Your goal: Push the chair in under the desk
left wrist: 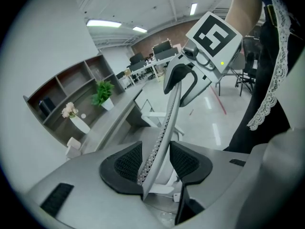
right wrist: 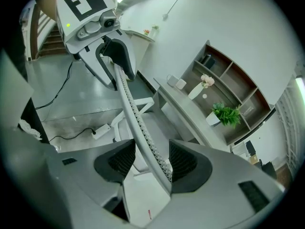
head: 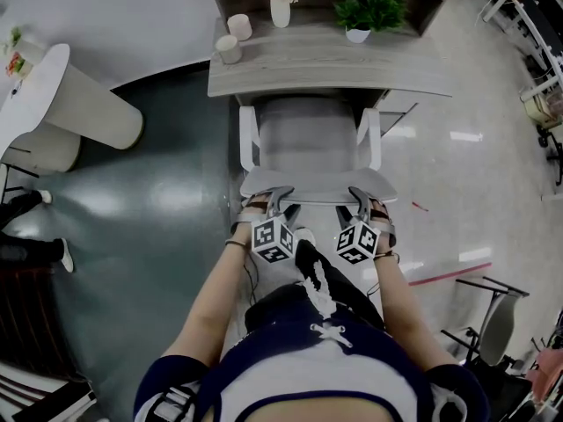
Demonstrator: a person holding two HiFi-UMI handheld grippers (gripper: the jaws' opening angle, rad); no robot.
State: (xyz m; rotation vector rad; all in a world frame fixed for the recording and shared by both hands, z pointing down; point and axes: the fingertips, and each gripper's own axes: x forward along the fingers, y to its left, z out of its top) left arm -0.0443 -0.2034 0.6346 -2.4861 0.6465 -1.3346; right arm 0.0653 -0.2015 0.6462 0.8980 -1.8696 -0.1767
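Note:
A chair with a white frame and grey seat stands in front of the grey desk, its seat front partly under the desk's edge. Its thin backrest top faces me. My left gripper is shut on the left part of that top edge, which runs between its pads. My right gripper is shut on the right part, and the edge passes between its pads. Each gripper view shows the other gripper further along the edge.
On the desk stand a flower vase, a potted plant and two pale cups. A round white table is at the left. A folding chair is at the right. A power strip with cable lies on the floor.

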